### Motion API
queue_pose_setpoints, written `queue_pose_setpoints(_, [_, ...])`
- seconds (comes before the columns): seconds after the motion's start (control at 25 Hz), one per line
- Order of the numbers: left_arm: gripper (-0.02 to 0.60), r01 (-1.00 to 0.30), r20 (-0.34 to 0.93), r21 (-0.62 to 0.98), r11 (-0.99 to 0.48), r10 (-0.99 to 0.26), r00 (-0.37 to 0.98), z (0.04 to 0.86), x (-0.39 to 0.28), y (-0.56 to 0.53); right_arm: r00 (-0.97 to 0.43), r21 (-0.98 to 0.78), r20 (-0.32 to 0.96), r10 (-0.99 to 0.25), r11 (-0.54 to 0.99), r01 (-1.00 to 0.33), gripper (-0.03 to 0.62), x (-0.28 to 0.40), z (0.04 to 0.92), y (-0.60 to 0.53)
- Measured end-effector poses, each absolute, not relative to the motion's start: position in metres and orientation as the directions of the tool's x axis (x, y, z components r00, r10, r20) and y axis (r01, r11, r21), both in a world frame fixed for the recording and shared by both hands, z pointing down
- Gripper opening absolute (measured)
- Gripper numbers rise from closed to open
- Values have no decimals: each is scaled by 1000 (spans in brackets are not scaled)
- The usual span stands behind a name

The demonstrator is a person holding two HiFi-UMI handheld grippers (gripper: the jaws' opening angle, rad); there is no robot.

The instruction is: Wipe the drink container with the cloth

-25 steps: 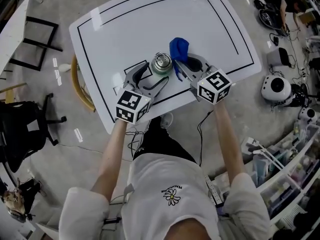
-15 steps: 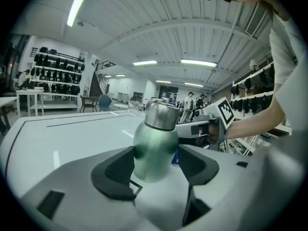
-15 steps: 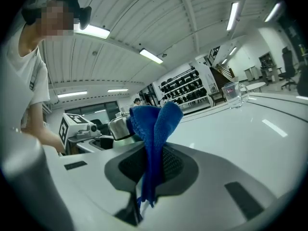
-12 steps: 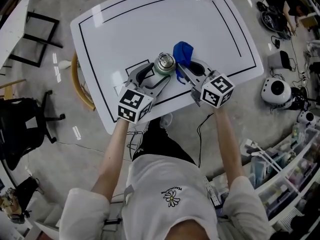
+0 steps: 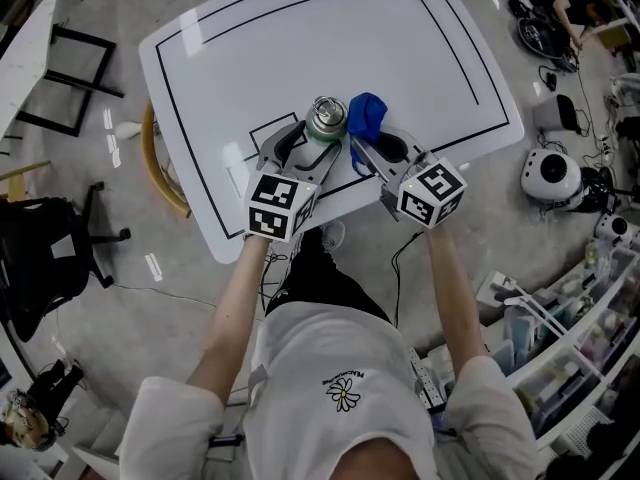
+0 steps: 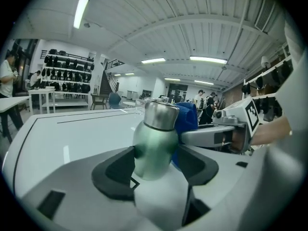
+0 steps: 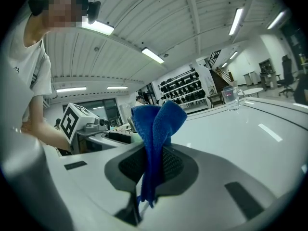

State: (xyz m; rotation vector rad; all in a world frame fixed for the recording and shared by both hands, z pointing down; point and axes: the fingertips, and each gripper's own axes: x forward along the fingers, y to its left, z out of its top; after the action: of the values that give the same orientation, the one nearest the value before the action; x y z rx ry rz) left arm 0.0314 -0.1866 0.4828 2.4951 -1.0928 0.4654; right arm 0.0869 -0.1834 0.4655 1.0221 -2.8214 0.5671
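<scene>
On the white table [image 5: 300, 38], the left gripper [image 6: 155, 154], jaws just closing, gripped the upright green bottle [image 5: 326, 119]; beside it the right gripper [image 7: 150, 166] clenched the blue cloth [image 5: 366, 114], which apparently needed pressing against the bottle next.

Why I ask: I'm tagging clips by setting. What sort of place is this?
Probably a robotics lab or workshop in a big open hall: a white table with a black outline, a round white machine on the bare floor, and wall racks of dark gear under strip lights.
</scene>
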Motion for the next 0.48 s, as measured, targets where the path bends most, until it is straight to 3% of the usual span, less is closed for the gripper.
queue_pose_setpoints(0.16, [272,-772,447,206,-601,-644,621,484,32,-185,-765,-311,198,-612,701,-642,42,83,468,-172])
queue_pose_setpoints(0.32, [273,-719,419,232,-655,-600,681,482,26,-184,-747,-300,201,-634,686,-663,41,82,469,-172])
queue_pose_setpoints(0.48, [344,-602,381,219,-768,-500,777,474,18,-184,-730,-277,227,-644,676,-683,42,81,467,-173])
